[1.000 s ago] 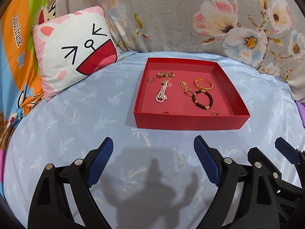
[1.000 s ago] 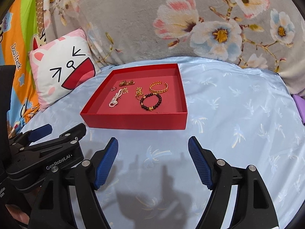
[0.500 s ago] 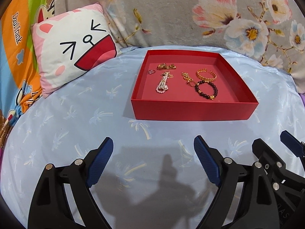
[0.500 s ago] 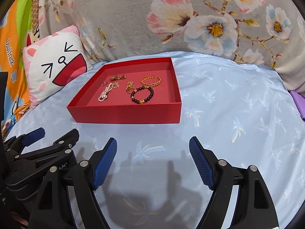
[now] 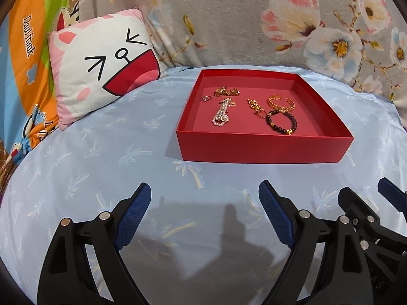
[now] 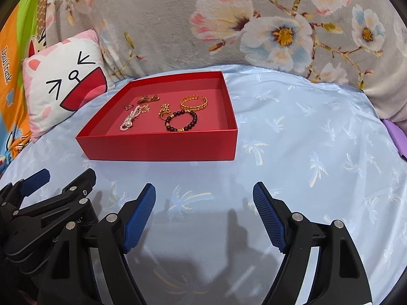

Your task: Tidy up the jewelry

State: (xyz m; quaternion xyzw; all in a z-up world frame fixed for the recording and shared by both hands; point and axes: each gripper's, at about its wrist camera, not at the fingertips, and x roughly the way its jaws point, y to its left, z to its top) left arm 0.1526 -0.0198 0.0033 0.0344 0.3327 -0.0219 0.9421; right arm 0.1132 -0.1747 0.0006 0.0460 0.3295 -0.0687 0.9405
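A red tray [image 5: 264, 150] [image 6: 157, 148] lies on the light blue sheet. Inside it are a pearl bracelet [image 5: 220, 115] [image 6: 130, 120], a dark bead bracelet [image 5: 281, 122] [image 6: 181, 121], a gold cuff [image 5: 281, 103] [image 6: 194, 102], a gold chain piece [image 5: 256, 106] [image 6: 164, 110], a gold brooch [image 5: 226, 91] [image 6: 148, 99] and a small ring [image 5: 206, 98] [image 6: 129, 106]. My left gripper [image 5: 202, 216] is open and empty, low over the sheet before the tray. My right gripper [image 6: 203, 213] is open and empty, beside it to the right.
A cat-face pillow [image 5: 101, 66] [image 6: 63, 86] leans at the back left. A grey floral blanket [image 5: 279, 20] [image 6: 254, 25] rises behind the tray. A colourful cartoon cloth [image 5: 23, 50] is at the far left. A purple object [image 6: 396, 137] sits at the right edge.
Both grippers have dropped lower and tilted flatter, so the tray sits lower in view and its near wall hides more of the floor. Both stay open. The jewelry has not moved.
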